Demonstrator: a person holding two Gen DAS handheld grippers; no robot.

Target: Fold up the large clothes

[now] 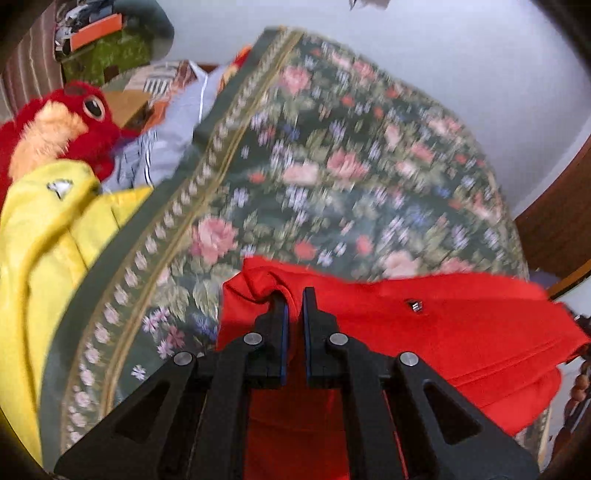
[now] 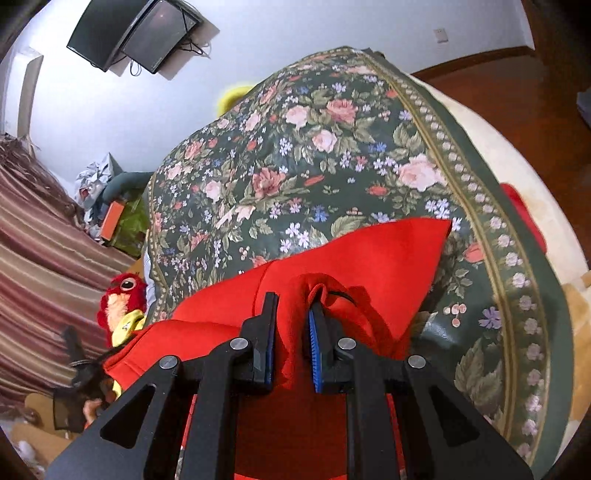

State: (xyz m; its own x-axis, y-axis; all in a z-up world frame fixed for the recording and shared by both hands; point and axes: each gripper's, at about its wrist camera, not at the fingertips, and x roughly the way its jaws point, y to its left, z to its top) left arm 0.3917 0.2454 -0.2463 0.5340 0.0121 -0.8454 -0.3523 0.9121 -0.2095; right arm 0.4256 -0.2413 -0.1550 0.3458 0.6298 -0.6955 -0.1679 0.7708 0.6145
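A red garment (image 1: 461, 332) lies across the near part of a floral bedcover (image 1: 314, 166). My left gripper (image 1: 293, 299) is shut on a bunched fold of the red garment near its left edge. In the right wrist view the same red garment (image 2: 376, 258) spreads over the floral bedcover (image 2: 314, 155). My right gripper (image 2: 293, 306) is shut on a thick fold of the red garment, which bulges up between the jaws. A small silver tag (image 1: 416, 306) sits on the red cloth.
A yellow garment (image 1: 40, 240) and a red plush bird (image 1: 74, 122) lie left of the bedcover, with a pale blue striped cloth (image 1: 173, 140) behind. A wall TV (image 2: 136, 33), striped curtain (image 2: 40, 243), wooden floor (image 2: 509, 92) and cream rug (image 2: 517, 177) surround the bed.
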